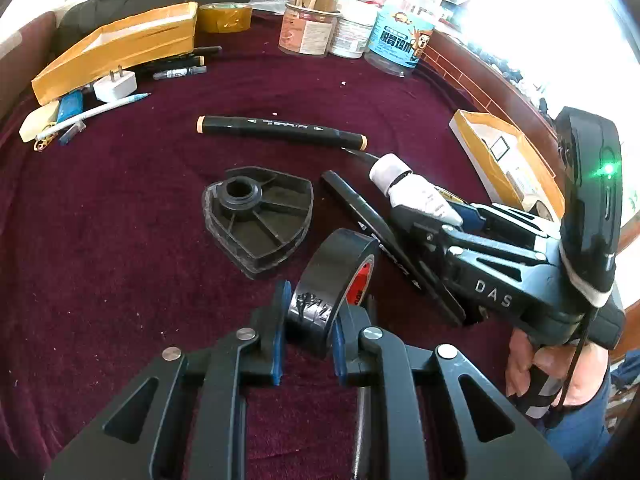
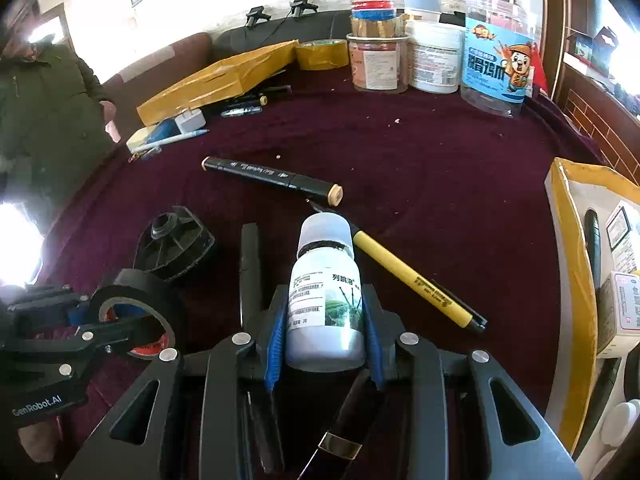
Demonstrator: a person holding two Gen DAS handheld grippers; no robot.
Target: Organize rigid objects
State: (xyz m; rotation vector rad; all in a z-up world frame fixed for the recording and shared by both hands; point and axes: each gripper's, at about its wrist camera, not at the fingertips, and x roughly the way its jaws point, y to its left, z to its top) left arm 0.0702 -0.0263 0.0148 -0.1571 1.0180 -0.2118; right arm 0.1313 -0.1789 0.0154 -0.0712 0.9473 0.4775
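Observation:
My left gripper [image 1: 310, 316] is shut on a roll of black tape [image 1: 332, 280], held upright over the maroon cloth; the same black tape [image 2: 136, 312] shows at the lower left of the right wrist view. My right gripper [image 2: 325, 320] is shut on a small white bottle [image 2: 325, 292] with a printed label; that white bottle [image 1: 412, 188] and the right gripper [image 1: 430, 206] appear right of the tape in the left wrist view. On the cloth lie a black marker [image 1: 280, 130], a black plastic spool holder [image 1: 258, 216], another black marker [image 1: 384, 236] and a yellow pen [image 2: 416, 280].
A yellow box [image 2: 576, 288] with small packages stands at the right. A long yellow box [image 1: 120, 44], a charger [image 1: 116, 86], pens and a yellow tape roll [image 1: 226, 16] lie far left. Jars and tubs [image 1: 352, 28] line the back. A person in a dark coat [image 2: 48, 92] stands at left.

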